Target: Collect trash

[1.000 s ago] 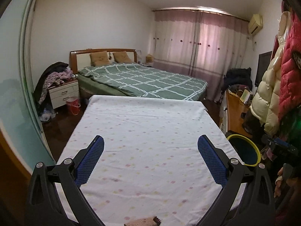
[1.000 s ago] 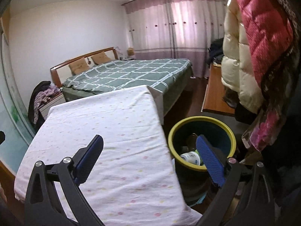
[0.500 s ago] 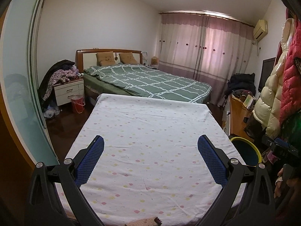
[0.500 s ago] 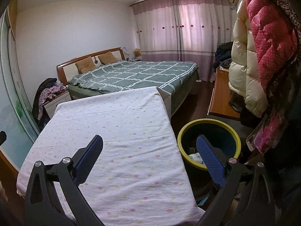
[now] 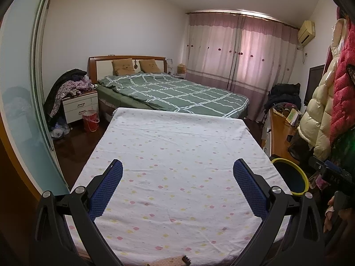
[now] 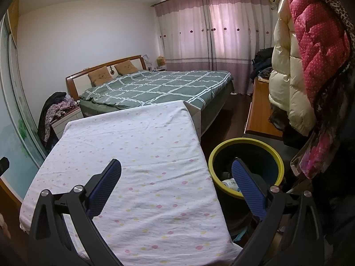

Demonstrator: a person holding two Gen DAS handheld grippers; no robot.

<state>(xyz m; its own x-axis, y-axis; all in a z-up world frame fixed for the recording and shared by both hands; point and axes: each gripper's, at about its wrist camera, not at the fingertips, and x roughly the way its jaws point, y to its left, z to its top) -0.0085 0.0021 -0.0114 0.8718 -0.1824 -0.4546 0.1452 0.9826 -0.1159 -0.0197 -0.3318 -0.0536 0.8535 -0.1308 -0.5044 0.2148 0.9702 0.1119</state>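
well, both hand-held grippers, left hand-held gripper (image 5: 177, 184) and right hand-held gripper (image 6: 176, 181), gape wide and empty; any trash dropped beside the bin (image 6: 246, 141) could miss it.

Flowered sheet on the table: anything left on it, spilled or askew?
Nothing stands out. The flowered sheet lies flat and bare; the yellow-rimmed bin stands upright beside it, with trash inside.

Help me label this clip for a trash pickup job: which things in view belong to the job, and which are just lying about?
Belongs to the job:
- bin, yellow rim, beside the covered table
- bottle inside the bin
- left gripper, open
- right gripper, open

Just lying about:
- bed
- nightstand piled with clothes
- red bucket
- hanging coats
- curtains
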